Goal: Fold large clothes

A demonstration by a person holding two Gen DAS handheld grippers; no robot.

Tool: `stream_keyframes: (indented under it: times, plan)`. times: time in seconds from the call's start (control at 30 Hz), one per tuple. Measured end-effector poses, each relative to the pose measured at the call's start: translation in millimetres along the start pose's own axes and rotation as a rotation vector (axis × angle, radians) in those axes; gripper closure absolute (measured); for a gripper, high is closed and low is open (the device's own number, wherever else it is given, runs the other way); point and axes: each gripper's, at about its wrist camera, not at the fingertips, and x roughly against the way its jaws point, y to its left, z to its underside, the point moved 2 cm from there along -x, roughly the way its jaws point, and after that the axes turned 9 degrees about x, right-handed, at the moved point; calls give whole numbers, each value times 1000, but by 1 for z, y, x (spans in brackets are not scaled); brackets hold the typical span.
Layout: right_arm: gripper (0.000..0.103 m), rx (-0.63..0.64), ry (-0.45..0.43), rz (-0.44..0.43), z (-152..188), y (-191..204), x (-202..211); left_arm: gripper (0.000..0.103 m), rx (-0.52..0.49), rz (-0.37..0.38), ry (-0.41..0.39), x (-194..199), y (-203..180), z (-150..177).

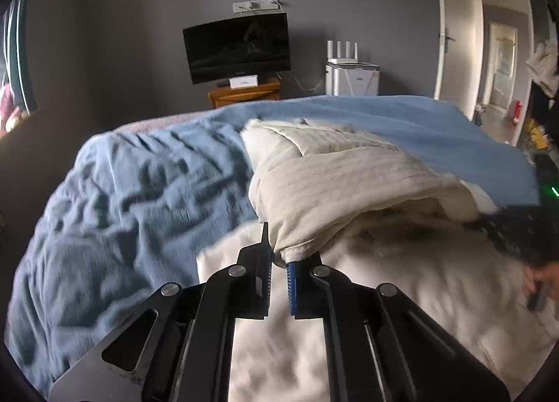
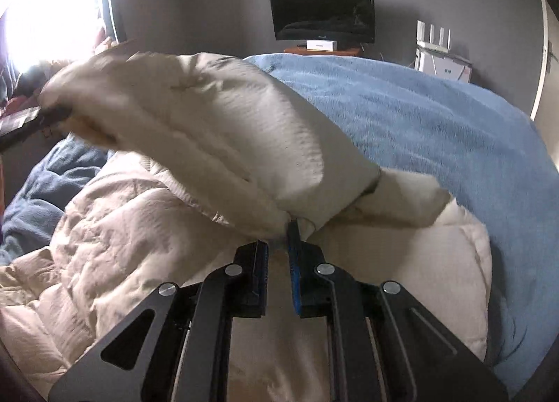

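Note:
A large cream quilted garment (image 1: 349,185) lies on a bed with a blue blanket (image 1: 132,199). My left gripper (image 1: 279,255) is shut on a hem edge of the garment and holds it lifted above the bed. My right gripper (image 2: 279,238) is shut on another part of the same garment (image 2: 216,129), which drapes up and to the left. The left gripper (image 2: 31,122) shows as a dark shape at the far left of the right wrist view. The right gripper (image 1: 517,234) shows dark and blurred at the right of the left wrist view.
The blue blanket (image 2: 419,129) covers the bed. Beyond the bed stand a dark TV (image 1: 237,49) on a wooden stand (image 1: 244,93), a white appliance (image 1: 351,79), and an open door (image 1: 457,35). A bright window (image 2: 45,4) is on the left.

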Motion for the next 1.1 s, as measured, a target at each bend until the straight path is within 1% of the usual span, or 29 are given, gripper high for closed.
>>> stream_keyframes:
  times: [0.03,0.07,0.13,0.17,0.2,0.3,0.37,0.43,0.53,0.6,0.63,0.67,0.7,0.73,0.77,0.8,0.83,0.87,0.93,0.97,1.03,1.07,1.1]
  plan:
    - [90,-9,8,-7,2,-1,4,96,-3,8,8,6,0,8]
    - [85,-22,23,-23,5,-2,8,96,-12,22,24,15,-2,23]
    - [72,-35,40,-75,12,-3,18,96,-17,42,58,22,-3,45]
    - [53,-29,43,-96,14,-2,22,96,-20,46,84,23,-4,59]
    - [41,-15,42,-117,17,1,28,96,-24,43,103,20,-5,67]
    - [40,63,4,-172,20,17,47,96,-45,14,176,-1,-6,87]
    - [37,76,-13,-182,18,22,53,96,-27,12,225,-16,-1,94]
    - [37,54,-21,-157,13,22,53,96,-5,18,243,-22,6,97]
    - [37,-6,-38,-110,1,17,44,95,0,30,250,-26,9,98]
    - [37,-47,-38,-107,-8,18,28,93,-12,36,262,-29,7,100]
    - [37,-49,-32,-104,-10,20,22,90,-21,36,267,-30,5,101]
    - [37,-38,-12,-98,-10,24,11,83,-34,28,270,-30,2,103]
    - [37,-28,9,-97,-8,26,1,79,-44,23,269,-29,0,104]
    - [37,-22,23,-99,-4,30,-4,65,-62,17,264,-28,-3,105]
    - [37,-13,51,-99,2,33,-14,41,-80,2,248,-25,-6,104]
    - [37,-4,61,-91,5,36,-17,29,-93,-10,227,-20,-9,104]
    - [37,9,65,-83,9,39,-19,11,-110,-20,196,-13,-13,102]
    - [37,16,66,-80,10,40,-20,7,-121,-17,163,-5,-16,101]
    - [37,16,63,-83,11,41,-20,7,-137,23,118,9,-23,97]
    - [37,13,60,-91,11,41,-18,7,-134,52,92,16,-26,93]
    - [37,10,56,-104,14,42,-19,7,-104,133,71,20,-32,84]
    - [37,11,56,-105,15,43,-20,13,-82,154,68,18,-34,78]
    - [37,15,55,-104,16,44,-20,17,-71,147,78,13,-37,75]
